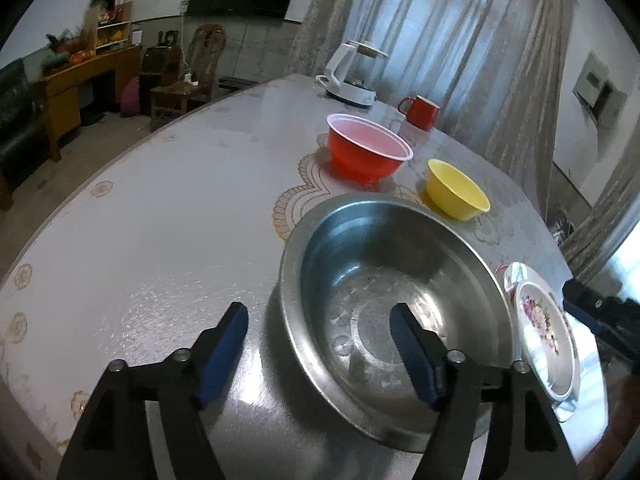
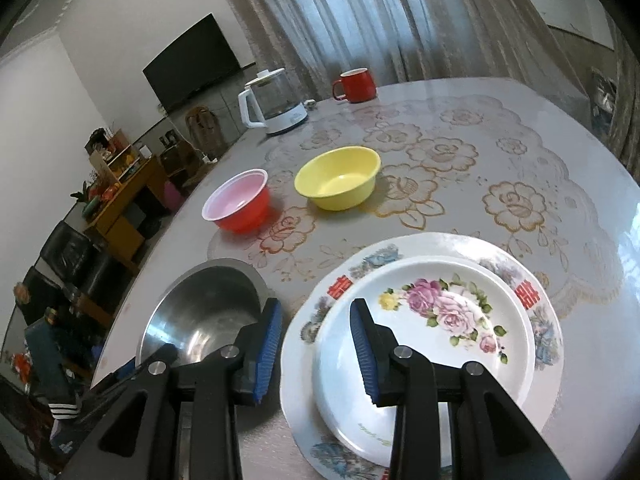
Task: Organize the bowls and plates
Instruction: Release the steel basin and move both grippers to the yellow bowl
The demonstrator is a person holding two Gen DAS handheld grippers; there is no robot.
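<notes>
Left gripper [image 1: 320, 350]: we hold fingers spread across the steel bowl [image 1: 384, 280] rim, lower centre.
Right gripper [image 2: 316, 350]: fingers spread over stacked plates [image 2: 440, 320], lower right.

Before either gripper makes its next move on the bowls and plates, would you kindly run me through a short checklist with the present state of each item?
1. Left gripper open: ok; the jaws straddle the near rim of the steel bowl, not closed on it.
2. Right gripper open: ok; one jaw is over the small floral plate.
3. Small plate seated on the large plate: ok, already stacked.
4. Steel bowl empty: ok.
5. Red bowl and yellow bowl upright, empty and apart: ok.
6. Red mug and kettle clear of the bowls: ok, at the far edge.
</notes>
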